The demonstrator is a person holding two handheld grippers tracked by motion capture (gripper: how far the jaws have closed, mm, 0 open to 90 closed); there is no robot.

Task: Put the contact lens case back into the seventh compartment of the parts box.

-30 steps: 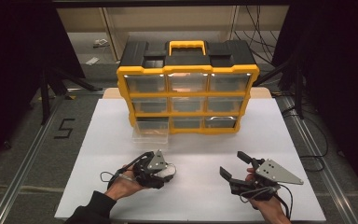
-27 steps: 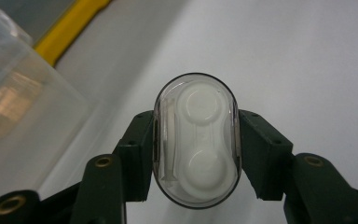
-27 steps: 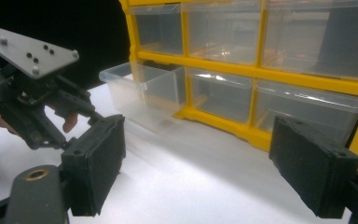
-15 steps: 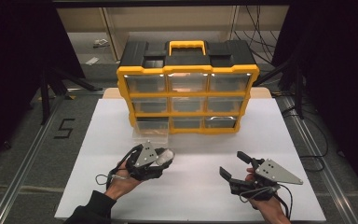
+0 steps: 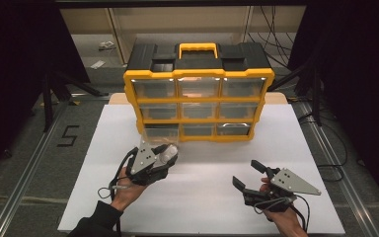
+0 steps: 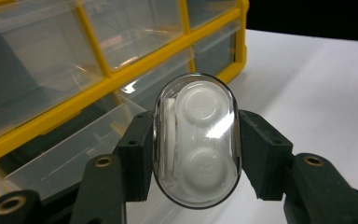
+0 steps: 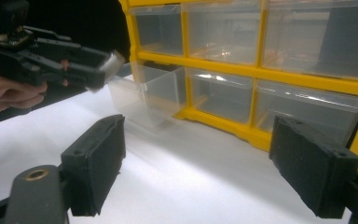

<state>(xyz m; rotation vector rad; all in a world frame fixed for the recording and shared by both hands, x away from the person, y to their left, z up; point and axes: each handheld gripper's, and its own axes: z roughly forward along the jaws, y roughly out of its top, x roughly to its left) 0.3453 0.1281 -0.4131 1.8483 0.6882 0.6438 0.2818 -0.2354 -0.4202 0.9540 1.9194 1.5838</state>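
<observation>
- contact lens case (image 5: 167, 154), high view: i see it clamped in my left gripper (image 5: 165, 157), held above the white surface (image 5: 202, 197) just in front of the yellow organizer (image 5: 197, 103). the bottom-left drawer (image 5: 160, 132) stands pulled out toward me, and the case sits just short of it, slightly to its right. my right gripper (image 5: 249, 174) is well apart on the other side, jaws spread and empty, so the left hand is clearly the nearer one.
- left gripper view: the clear case (image 6: 196, 140) stands with its long axis upright between my jaws, which press on its two long sides, closed as far as the case allows. two white round caps show through the shell, one above the other. the open clear drawer (image 6: 70, 149) lies ahead and to the left of the jaws, lower than the case. i judge the coming move turns on that offset: forward and leftward, until the case is over the drawer's open top.
- right gripper view: my own jaws (image 7: 214, 163) stand wide apart with nothing between them. beyond them i see the left gripper (image 7: 51, 60) holding the blurred case (image 7: 107, 67) just beside the near rim of the pulled-out drawer (image 7: 144, 98), above it, not yet inside.
</observation>
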